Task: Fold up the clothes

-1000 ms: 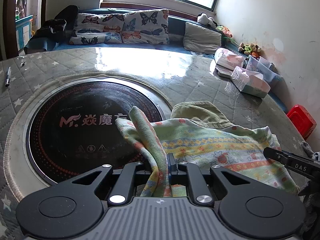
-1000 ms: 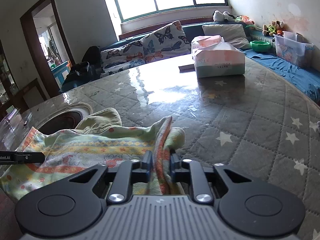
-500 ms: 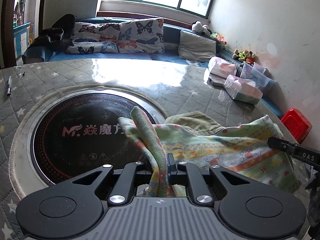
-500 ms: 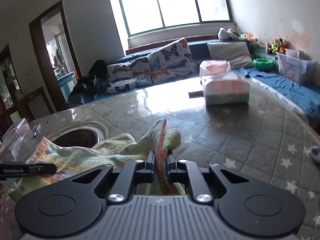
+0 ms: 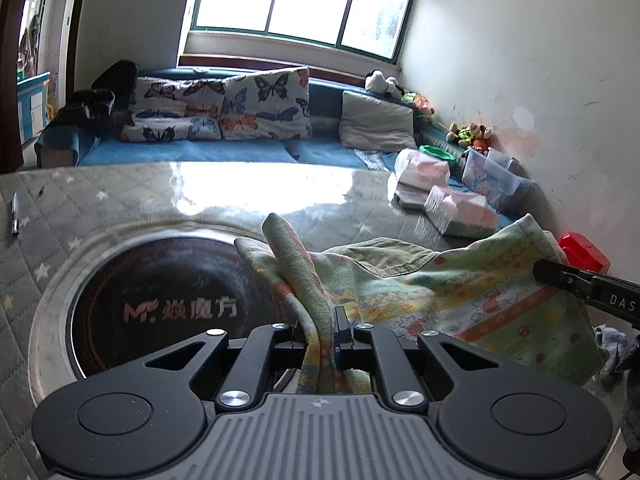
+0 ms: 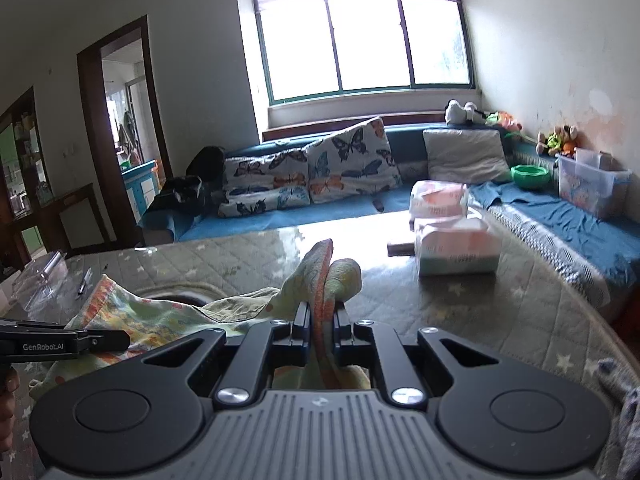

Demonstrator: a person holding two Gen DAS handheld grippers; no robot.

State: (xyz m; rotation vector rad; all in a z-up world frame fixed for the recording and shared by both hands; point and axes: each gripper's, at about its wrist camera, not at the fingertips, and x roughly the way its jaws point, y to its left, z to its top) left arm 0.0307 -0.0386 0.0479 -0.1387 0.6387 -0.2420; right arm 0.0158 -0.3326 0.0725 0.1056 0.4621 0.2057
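A pale green garment with orange and yellow printed bands [image 5: 472, 300] hangs stretched between my two grippers above the table. My left gripper [image 5: 320, 320] is shut on its left edge, with cloth bunched up between the fingers. My right gripper [image 6: 321, 316] is shut on its right edge, cloth sticking up past the fingertips. The garment also shows in the right wrist view [image 6: 160, 316]. An olive inner part [image 5: 392, 252] shows at its top. The right gripper's finger [image 5: 584, 286] shows at the left view's right edge, the left gripper's finger [image 6: 60, 344] at the right view's left edge.
A round black cooktop [image 5: 160, 300] is set into the grey quilted star-pattern table [image 6: 480, 320]. Wrapped tissue packs [image 6: 456, 252] stand at the far right. A pen [image 5: 15, 220] lies at far left. A red box [image 5: 584, 256] sits off the right edge. A blue sofa with pillows [image 6: 320, 172] stands behind.
Both grippers have risen and tilted up, lifting the garment off the table. More of the room and window is in view. The cloth now hangs taut between them.
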